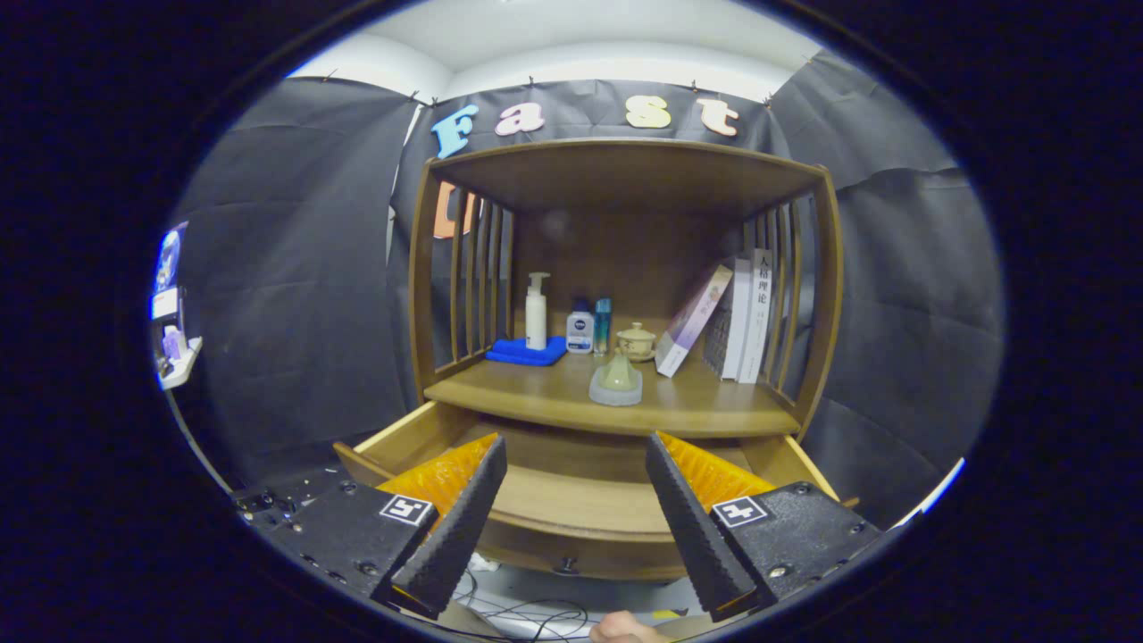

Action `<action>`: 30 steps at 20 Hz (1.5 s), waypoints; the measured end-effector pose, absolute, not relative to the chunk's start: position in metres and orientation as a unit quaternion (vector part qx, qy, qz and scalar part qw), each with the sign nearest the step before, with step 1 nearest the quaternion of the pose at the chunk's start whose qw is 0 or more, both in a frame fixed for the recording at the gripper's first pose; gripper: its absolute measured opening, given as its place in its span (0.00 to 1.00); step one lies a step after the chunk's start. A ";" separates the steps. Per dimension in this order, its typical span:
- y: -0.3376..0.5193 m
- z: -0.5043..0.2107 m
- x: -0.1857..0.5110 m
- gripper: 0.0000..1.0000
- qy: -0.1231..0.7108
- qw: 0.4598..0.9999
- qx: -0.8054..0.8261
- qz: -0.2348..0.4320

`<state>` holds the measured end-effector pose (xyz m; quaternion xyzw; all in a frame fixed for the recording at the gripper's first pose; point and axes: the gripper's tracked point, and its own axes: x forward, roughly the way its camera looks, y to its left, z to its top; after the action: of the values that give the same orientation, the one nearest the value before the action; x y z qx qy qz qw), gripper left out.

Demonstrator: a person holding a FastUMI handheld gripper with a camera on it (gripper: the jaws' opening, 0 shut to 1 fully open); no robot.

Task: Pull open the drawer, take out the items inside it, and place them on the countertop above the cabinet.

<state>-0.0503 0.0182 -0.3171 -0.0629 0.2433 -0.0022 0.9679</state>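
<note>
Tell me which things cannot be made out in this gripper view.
- Drawer interior: the open hand-held gripper covers both sides, and the front panel hides the near floor.
- Space behind the leaning books: the books hide it.
- Items on the side shelf by the black cloth: too small and distorted to identify.

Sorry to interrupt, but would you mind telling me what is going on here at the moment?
A person is holding a gripper over an open drawer of a wooden cabinet. Its fingers are spread and grip nothing. What shows of the drawer's inside looks bare. On the countertop just beyond the fingers sits a small pale item, with bottles, a blue cloth and books behind it.
</note>
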 end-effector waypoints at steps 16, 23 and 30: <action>-0.002 -0.442 -0.100 0.99 0.324 0.942 -0.056 -0.072; -0.002 -0.450 -0.090 0.99 0.305 0.943 -0.077 -0.107; -0.004 -0.453 -0.073 0.98 0.298 0.947 -0.058 -0.108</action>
<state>-0.0728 -0.0040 -0.4527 -0.0582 0.2983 -0.1083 0.9465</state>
